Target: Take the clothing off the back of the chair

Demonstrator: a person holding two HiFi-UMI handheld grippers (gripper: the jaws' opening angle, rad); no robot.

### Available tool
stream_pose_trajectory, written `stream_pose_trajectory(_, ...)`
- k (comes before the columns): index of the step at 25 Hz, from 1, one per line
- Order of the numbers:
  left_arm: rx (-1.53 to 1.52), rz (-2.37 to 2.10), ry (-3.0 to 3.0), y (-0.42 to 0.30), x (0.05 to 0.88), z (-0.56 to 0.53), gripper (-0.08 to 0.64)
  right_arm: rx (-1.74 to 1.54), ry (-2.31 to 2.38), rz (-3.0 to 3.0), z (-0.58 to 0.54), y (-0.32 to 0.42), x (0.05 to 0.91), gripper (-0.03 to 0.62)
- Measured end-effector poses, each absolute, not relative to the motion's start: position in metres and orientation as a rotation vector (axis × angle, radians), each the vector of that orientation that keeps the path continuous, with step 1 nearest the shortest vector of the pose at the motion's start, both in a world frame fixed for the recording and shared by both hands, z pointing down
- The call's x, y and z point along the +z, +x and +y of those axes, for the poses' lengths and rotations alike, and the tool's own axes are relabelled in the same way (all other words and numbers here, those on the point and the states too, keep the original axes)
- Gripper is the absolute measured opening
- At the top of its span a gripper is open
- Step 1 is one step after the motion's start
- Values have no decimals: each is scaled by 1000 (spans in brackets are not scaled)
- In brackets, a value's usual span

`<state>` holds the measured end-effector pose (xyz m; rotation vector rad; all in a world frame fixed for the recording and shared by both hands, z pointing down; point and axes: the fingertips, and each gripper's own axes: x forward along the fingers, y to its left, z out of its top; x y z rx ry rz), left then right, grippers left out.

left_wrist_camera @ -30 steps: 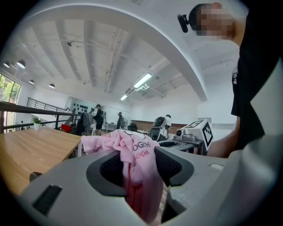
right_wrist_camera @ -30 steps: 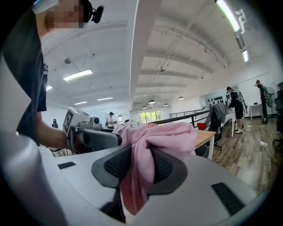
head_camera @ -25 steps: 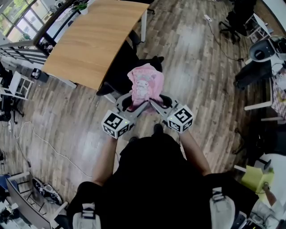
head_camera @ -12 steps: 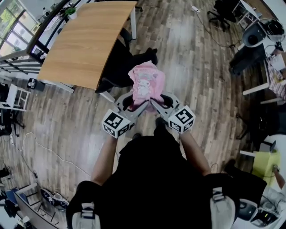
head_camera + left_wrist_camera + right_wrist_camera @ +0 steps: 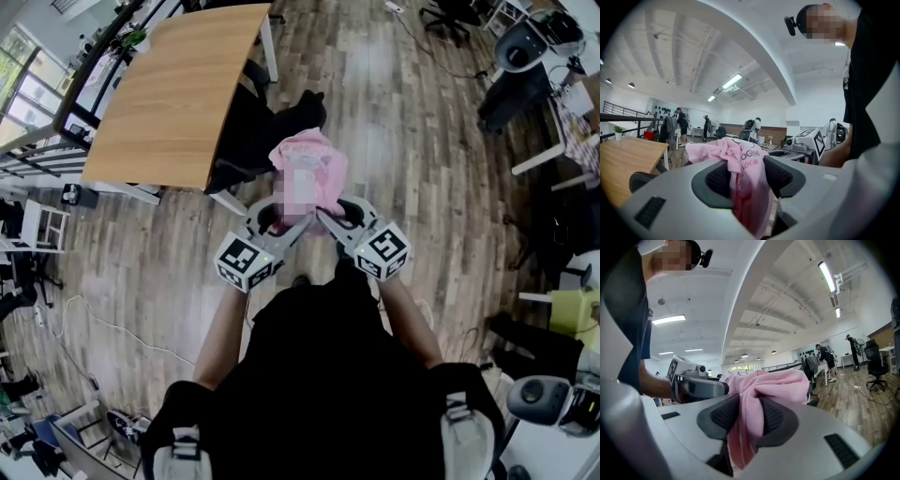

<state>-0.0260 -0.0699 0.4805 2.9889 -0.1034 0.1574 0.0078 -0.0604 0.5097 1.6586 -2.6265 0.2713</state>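
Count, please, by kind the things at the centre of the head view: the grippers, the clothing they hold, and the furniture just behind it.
Grippers: 2 (left gripper, right gripper, both shut on the clothing)
Pink garment: 1
Black chair: 1
Wooden table: 1
Total: 5

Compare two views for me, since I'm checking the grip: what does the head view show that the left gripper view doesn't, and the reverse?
Head view only: the left gripper from outside, with its marker cube. Left gripper view only: its pads clamping the pink garment, and ceiling lights. Both: that garment, the wooden table and the right gripper.
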Motion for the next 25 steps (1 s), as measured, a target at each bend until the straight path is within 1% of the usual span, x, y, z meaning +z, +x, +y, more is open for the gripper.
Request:
stream_pose_trajectory(13, 217, -30, 2963, -48, 488, -46, 199, 307, 1738, -2600, -35, -14, 517, 112)
stream_pose_trajectory(25, 223, 76, 2945, -44, 502, -29, 199, 365, 1799, -2528, -15, -12, 532, 114)
